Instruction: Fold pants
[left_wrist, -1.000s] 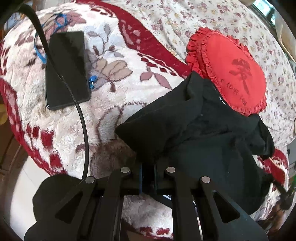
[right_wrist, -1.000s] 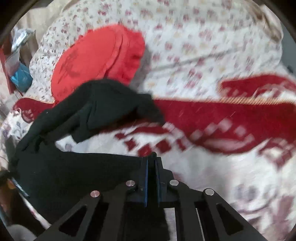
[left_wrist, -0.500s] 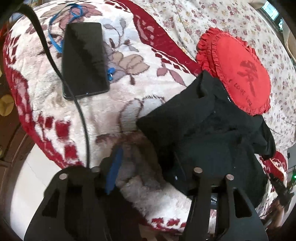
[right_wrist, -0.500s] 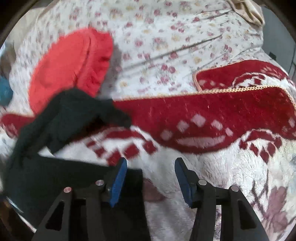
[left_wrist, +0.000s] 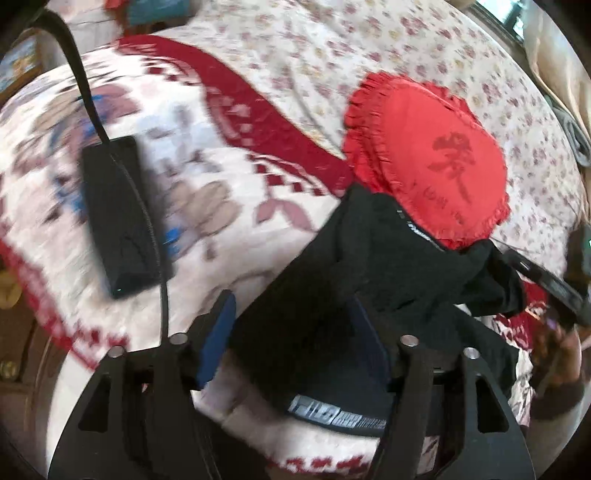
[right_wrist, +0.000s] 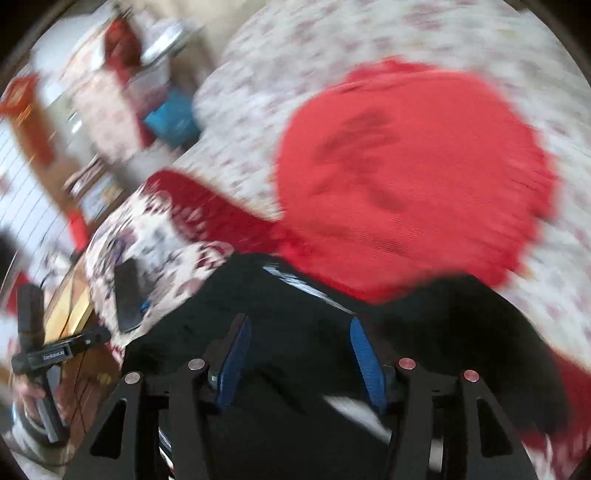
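The black pants (left_wrist: 388, 273) lie bunched on the red-and-white blanket (left_wrist: 229, 229), their far edge against a red round cushion (left_wrist: 424, 158). A printed waistband shows at the near edge. My left gripper (left_wrist: 291, 332) is open, its blue-padded jaws astride the near fold of the pants. My right gripper (right_wrist: 299, 354) is open too, low over the black pants (right_wrist: 295, 314), with the cushion (right_wrist: 406, 177) just beyond. The right view is blurred by motion.
A black phone (left_wrist: 118, 214) with a cable lies on the blanket to the left. The flowered bedspread (left_wrist: 332, 55) covers the far side. The other handheld gripper (right_wrist: 40, 354) shows at the left of the right view, by the bed's edge.
Both grippers went from shut to open, letting go of the pants. The left one has moved over the near fold; the right one has swung left towards the cushion.
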